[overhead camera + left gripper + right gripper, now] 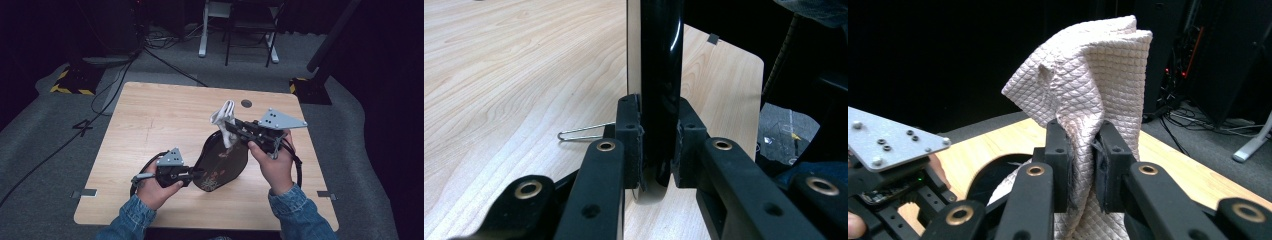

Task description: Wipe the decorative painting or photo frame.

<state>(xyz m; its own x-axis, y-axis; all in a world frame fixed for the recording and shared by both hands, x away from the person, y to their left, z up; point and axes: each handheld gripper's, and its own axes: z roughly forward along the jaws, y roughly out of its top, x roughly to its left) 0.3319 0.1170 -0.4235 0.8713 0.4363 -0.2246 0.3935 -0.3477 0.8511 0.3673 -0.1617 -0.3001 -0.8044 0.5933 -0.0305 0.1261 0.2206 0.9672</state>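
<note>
Now, over the pale wooden worktop (150,120), I have both tongs clamped. My left tongs (196,173) pinch the near rim of a glossy black oval tray (220,162), the pads pressed on either side of its thin edge; in the left gripper view the tray (659,75) stands on edge between the jaws. My right tongs (231,127) are pressed together on a white quilted cloth (223,116), whose bunched folds rise above the pads in the right gripper view (1088,85). The cloth sits at the tray's far end, apparently touching its surface, so I judge a wipe of the tray to be in hand.

Risks, as I read them: the tray is held by one narrow bite on a slick lacquered rim, so pressure from the cloth could twist it out of the left tongs or make it swing and knock the worktop. The cloth is gripped low in its bundle; a hard drag could pull it free or let the bare jaws scrape the gloss.

The tray's long axis runs from the left tongs, near me, away and to the right toward the right tongs, its decorated face turned up and toward the camera, tilted rather than flat. A thin wire clip (584,132) lies on the worktop just beside the left tongs.
</note>
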